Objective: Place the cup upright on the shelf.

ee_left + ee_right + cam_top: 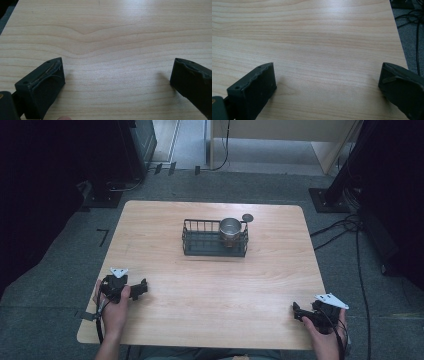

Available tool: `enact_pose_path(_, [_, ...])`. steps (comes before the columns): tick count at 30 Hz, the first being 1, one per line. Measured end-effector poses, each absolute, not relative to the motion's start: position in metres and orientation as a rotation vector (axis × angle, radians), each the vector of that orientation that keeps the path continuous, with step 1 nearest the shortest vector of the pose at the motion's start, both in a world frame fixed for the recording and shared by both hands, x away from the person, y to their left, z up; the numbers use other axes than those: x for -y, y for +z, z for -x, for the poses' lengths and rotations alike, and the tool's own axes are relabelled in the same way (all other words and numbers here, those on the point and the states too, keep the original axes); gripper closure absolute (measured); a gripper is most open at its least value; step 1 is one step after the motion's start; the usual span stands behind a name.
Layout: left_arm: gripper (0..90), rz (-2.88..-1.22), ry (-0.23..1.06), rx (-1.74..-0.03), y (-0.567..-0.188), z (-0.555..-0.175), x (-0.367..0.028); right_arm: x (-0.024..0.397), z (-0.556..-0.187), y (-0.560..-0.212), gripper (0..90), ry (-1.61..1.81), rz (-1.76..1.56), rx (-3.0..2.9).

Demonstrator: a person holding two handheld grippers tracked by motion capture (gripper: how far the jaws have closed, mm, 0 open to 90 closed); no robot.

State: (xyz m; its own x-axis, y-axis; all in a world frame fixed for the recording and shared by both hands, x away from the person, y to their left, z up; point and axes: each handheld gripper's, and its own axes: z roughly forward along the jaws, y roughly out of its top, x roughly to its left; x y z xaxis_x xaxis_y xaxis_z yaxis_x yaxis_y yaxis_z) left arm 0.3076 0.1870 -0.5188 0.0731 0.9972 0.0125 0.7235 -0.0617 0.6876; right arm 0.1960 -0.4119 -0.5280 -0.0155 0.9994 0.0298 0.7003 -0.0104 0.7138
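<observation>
A light wooden table (210, 285) with rounded corners stands on grey carpet, seen from above. Near its far edge, about the middle of its width, sits a black wire basket (215, 239), and a shiny metal cup (230, 229) stands upright in the basket's right end. A small round grey object (247, 217) lies just beyond the basket's far right corner; what it is cannot be made out. The whole near half of the tabletop between the basket and the person is bare wood, with wide open room on both sides of the basket. The left gripper (142, 288) rests at the table's near left edge, held in the person's left hand (116, 304), pointing toward the table's middle. The right gripper (297, 312) sits at the near right corner in the right hand (327, 336), pointing left across the table. Both are well apart from the basket and from each other. In the left gripper view, the two black jaws stand wide apart with bare wood grain between them. In the right gripper view, the jaws are likewise spread wide over bare wood, with the table's edge, carpet and dark cables (414, 27) at the upper right. No readable writing, labels or brand marks can be seen anywhere.
</observation>
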Motion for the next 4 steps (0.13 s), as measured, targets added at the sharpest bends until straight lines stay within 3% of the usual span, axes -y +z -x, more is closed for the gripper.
enact_pose_path(4, [0.0, -1.840, 0.691, -1.702, -0.5188, -0.3077, -0.1870, 0.4120, -0.1961, -0.5280, 0.7, 0.773, -1.761, -1.767])
